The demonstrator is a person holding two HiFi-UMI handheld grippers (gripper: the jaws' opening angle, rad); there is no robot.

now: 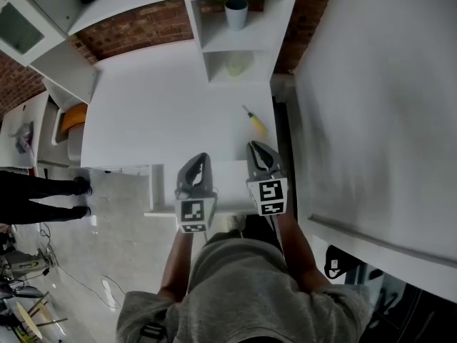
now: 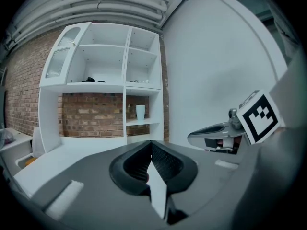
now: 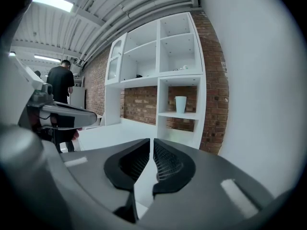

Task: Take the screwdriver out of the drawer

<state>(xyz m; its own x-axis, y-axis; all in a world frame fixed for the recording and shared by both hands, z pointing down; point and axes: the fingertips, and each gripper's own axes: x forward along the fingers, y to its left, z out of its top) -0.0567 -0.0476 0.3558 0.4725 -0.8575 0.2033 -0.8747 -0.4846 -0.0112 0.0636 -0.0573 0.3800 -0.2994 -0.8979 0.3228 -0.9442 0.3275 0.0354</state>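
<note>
screwdriver (image 1: 254, 121) lies on table (image 1: 157, 106) ahead of right gripper (image 1: 256, 147) and left gripper (image 1: 203, 157), jaws closed, empty.

Side by side, left gripper (image 1: 201, 157) and right gripper (image 1: 257, 147), jaws together, empty

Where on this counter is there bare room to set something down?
The wide left and middle of the white counter is bare, from the brick wall down to the front edge. It is crowded on the right: the screwdriver lies in front of the shelf unit, just ahead of the right tool.
</note>
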